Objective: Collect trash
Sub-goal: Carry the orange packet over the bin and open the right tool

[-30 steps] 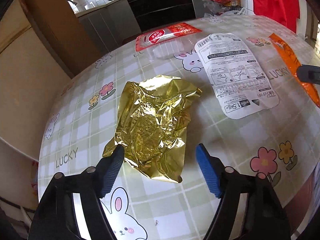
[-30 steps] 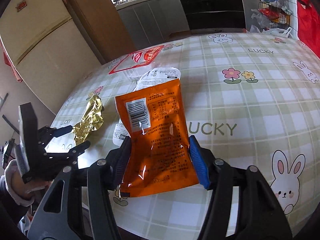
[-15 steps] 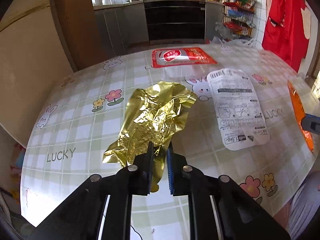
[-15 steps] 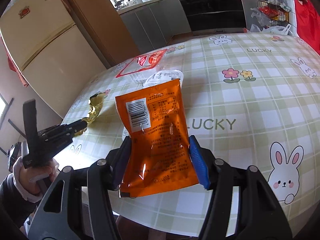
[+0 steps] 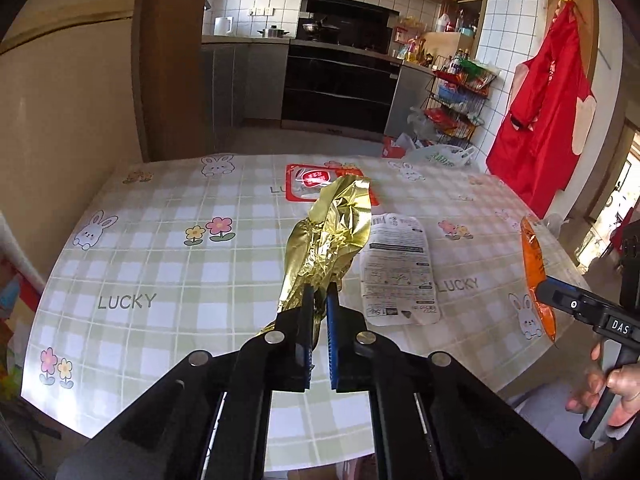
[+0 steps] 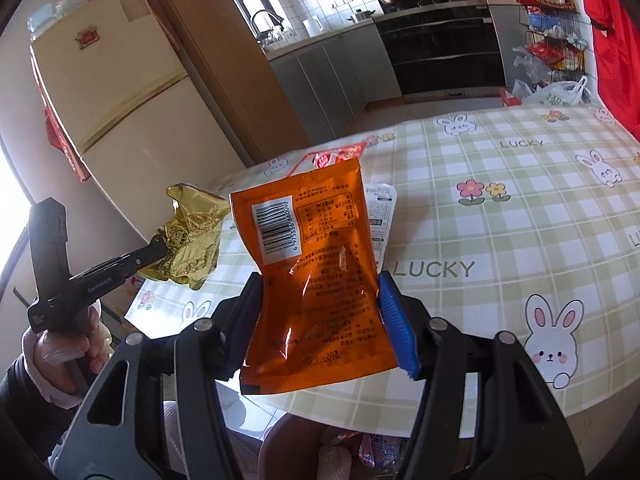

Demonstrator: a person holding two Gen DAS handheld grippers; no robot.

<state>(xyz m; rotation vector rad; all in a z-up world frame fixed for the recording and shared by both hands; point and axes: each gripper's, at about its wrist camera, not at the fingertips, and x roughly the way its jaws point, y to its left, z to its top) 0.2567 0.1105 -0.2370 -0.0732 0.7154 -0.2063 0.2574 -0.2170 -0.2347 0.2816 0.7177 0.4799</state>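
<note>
My left gripper (image 5: 318,294) is shut on a crumpled gold foil wrapper (image 5: 332,236) and holds it up above the table; it also shows in the right wrist view (image 6: 192,236). My right gripper (image 6: 318,300) is shut on an orange snack bag (image 6: 316,272), lifted off the table near its front edge; the bag shows edge-on in the left wrist view (image 5: 536,272). A white printed wrapper (image 5: 400,272) and a red and clear wrapper (image 5: 308,184) lie flat on the checked tablecloth (image 5: 160,264).
The round table's near edge (image 6: 460,428) is just below the right gripper. A fridge (image 6: 112,92) stands to the left. Kitchen cabinets, an oven (image 5: 340,88) and a wire rack (image 5: 456,100) are behind the table. A red apron (image 5: 540,120) hangs at the right.
My left gripper closed on the gold wrapper and lifted it off the table. My right gripper raised the orange bag off the table.
</note>
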